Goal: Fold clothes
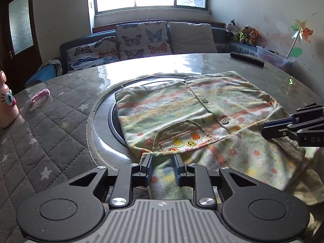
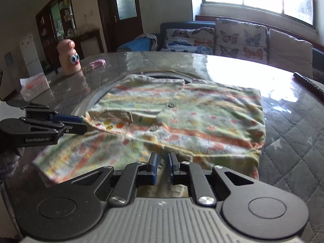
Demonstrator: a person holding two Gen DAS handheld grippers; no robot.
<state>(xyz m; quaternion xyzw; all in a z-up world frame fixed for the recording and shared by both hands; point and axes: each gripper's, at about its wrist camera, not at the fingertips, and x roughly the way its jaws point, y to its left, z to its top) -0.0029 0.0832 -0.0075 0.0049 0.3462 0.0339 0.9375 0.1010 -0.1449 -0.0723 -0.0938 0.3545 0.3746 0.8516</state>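
Note:
A child's patterned shirt, pale green with orange and yellow stripes, dots and buttons, lies on the round table over the inset turntable. It also shows in the right wrist view. My left gripper is shut on the shirt's near hem, cloth bunched between its fingers. It also shows in the right wrist view at the left. My right gripper is shut on the shirt's near edge, and it shows in the left wrist view at the right, pinching the cloth by the ribbed cuff.
The table has a grey quilted star cover under clear plastic. A pink bottle with cartoon eyes stands at the far left, a tissue pack near it, a small pink item, and a dark remote at the far right. A sofa stands behind.

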